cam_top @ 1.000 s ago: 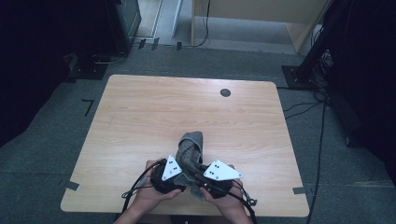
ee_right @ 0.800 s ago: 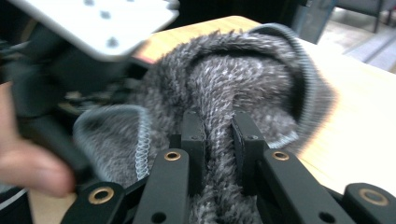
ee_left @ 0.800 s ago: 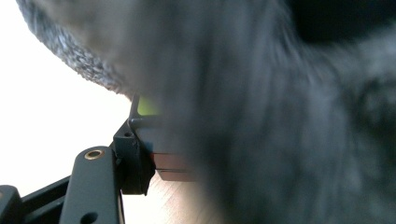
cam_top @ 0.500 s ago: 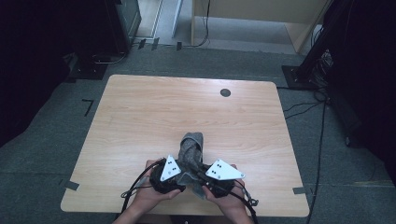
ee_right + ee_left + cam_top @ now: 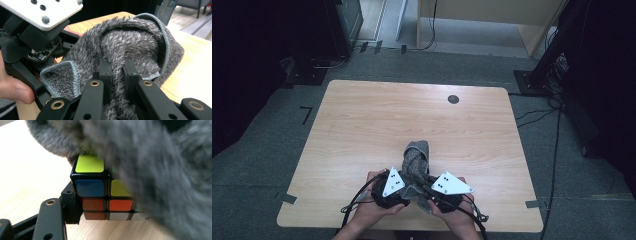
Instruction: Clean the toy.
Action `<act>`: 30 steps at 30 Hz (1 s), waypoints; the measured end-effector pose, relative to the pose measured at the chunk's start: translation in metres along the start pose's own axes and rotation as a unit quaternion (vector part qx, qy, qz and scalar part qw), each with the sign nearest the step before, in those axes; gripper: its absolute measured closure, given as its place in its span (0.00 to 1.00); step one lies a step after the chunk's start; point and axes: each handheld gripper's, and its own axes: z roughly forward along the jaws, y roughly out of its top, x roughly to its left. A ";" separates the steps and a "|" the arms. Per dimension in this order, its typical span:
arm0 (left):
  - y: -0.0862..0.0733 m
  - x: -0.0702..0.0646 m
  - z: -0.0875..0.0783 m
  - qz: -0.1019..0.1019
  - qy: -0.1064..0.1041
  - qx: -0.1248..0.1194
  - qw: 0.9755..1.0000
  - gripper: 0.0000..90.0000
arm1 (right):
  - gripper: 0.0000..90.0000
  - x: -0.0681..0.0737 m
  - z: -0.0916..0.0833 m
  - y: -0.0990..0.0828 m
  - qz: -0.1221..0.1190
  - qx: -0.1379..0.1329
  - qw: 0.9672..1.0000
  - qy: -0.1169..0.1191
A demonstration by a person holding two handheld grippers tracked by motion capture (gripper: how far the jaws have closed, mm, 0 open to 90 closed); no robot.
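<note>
A colour-tiled puzzle cube [image 5: 100, 192] sits between the jaws of my left gripper [image 5: 107, 207], which is shut on it; one black finger [image 5: 71, 205] presses its left side and the other is hidden. A fluffy grey cloth [image 5: 160, 177] drapes over the cube's top and right. My right gripper [image 5: 117, 72] is shut on a bunched fold of this cloth [image 5: 130, 42], right beside the left gripper's body [image 5: 37, 32]. In the high view both grippers, left [image 5: 404, 186] and right [image 5: 427, 187], meet at the table's near edge, with the cloth [image 5: 416, 157] rising between them.
The wooden table [image 5: 362, 125] has a small black round grommet [image 5: 453, 99] near its far edge. Cables trail from both grippers over the near edge. Dark equipment stands on the floor at the back left and right.
</note>
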 end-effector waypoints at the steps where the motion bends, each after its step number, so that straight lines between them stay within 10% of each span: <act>1: 0.000 0.001 0.000 -0.005 -0.001 -0.003 1.000 0.38 | 0.91 -0.006 -0.001 -0.001 0.008 0.001 1.000 -0.007; 7: -0.001 0.005 -0.001 -0.027 -0.009 -0.009 1.000 0.38 | 0.91 -0.022 -0.006 -0.006 0.042 0.008 0.998 -0.043; 13: -0.002 0.000 0.002 -0.016 -0.008 -0.001 1.000 0.38 | 0.90 0.003 0.000 0.001 -0.003 0.001 1.000 -0.002; 20: -0.001 0.003 -0.002 -0.025 -0.010 -0.012 1.000 0.38 | 0.91 -0.020 -0.005 -0.004 0.029 0.018 0.998 -0.054; 26: -0.002 0.000 0.002 -0.021 -0.012 -0.002 1.000 0.38 | 0.91 -0.002 0.000 -0.001 0.004 0.002 1.000 -0.012; 30: -0.002 0.001 0.000 -0.019 -0.008 -0.003 1.000 0.38 | 0.91 -0.004 0.001 -0.003 0.000 0.008 1.000 -0.023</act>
